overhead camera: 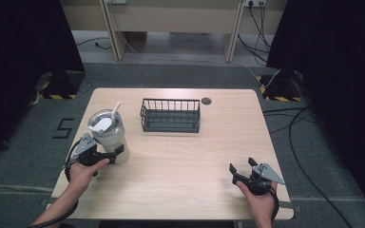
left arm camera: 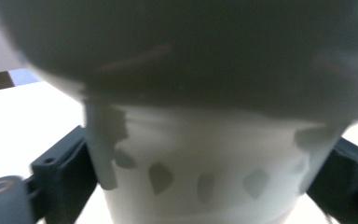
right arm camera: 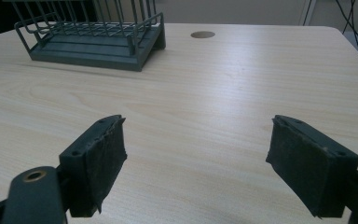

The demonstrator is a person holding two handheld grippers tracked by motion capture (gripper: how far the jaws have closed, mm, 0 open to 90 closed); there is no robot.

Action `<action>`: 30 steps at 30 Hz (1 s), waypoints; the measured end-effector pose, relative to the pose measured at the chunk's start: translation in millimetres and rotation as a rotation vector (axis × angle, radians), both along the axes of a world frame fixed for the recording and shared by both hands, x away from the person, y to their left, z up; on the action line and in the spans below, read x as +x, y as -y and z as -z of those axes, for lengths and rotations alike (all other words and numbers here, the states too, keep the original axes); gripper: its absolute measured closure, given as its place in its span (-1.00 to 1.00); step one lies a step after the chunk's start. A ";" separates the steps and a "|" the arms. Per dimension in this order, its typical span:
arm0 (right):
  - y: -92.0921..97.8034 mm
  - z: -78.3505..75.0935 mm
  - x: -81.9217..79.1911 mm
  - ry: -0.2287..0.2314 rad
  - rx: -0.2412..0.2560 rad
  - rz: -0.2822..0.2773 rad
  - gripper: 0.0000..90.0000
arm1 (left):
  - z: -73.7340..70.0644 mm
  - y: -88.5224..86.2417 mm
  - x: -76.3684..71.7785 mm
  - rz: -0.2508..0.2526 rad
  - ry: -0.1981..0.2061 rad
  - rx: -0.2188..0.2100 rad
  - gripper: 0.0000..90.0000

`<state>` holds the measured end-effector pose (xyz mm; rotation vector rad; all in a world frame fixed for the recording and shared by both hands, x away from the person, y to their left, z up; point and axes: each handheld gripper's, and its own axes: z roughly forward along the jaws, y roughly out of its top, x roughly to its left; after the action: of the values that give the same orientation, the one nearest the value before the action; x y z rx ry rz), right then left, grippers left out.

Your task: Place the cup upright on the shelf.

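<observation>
A cream tumbler [overhead camera: 110,137] with a clear lid and a white straw stands upright near the table's left edge. My left gripper [overhead camera: 112,155] is shut on its lower part, one jaw on each side. Seen close up in the left gripper view, the tumbler [left arm camera: 205,154] sits blurred between the two black jaws of the left gripper [left arm camera: 209,182]. At the front right of the table my right gripper [overhead camera: 241,164] is held open just above the wood. The right gripper view has nothing between the wide-apart jaws of the right gripper [right arm camera: 196,135].
A dark grey wire basket [overhead camera: 170,115] [right arm camera: 93,32] stands empty at the back middle of the light wooden table [overhead camera: 185,166]. A round cable hole [overhead camera: 206,100] [right arm camera: 203,34] lies just right of it. Cables run over the floor at the right.
</observation>
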<state>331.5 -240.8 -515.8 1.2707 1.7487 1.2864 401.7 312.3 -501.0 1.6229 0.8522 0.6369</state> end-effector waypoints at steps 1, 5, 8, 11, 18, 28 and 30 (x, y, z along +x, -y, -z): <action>-0.1 0.0 -0.1 0.001 0.001 -0.001 -0.57 | -0.2 -0.2 -0.2 0.002 0.001 0.004 -0.79; 0.5 -0.1 0.6 0.002 -0.005 0.001 -0.57 | -1.1 -0.5 0.1 0.003 -0.005 0.007 -0.79; 0.4 -0.1 0.6 0.002 -0.004 0.001 -0.57 | -1.7 -0.6 0.3 0.004 -0.006 0.013 -0.79; -0.1 -0.1 0.3 -0.007 0.006 0.003 -0.57 | -2.8 -0.8 0.5 0.005 -0.012 0.019 -0.78; -0.2 0.0 0.7 -0.008 0.009 0.003 -0.57 | -4.8 -1.1 1.5 0.009 -0.021 0.031 -0.78; -0.8 0.0 0.7 -0.008 0.011 0.002 -0.57 | -10.6 1.7 1.3 0.015 -0.010 0.029 -0.78; -0.8 0.0 0.6 -0.008 0.012 0.002 -0.57 | -12.1 1.9 1.3 0.018 -0.008 0.023 -0.78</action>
<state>332.1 -240.1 -515.8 1.2856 1.7476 1.2942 403.0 310.4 -488.8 1.6532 0.8377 0.6299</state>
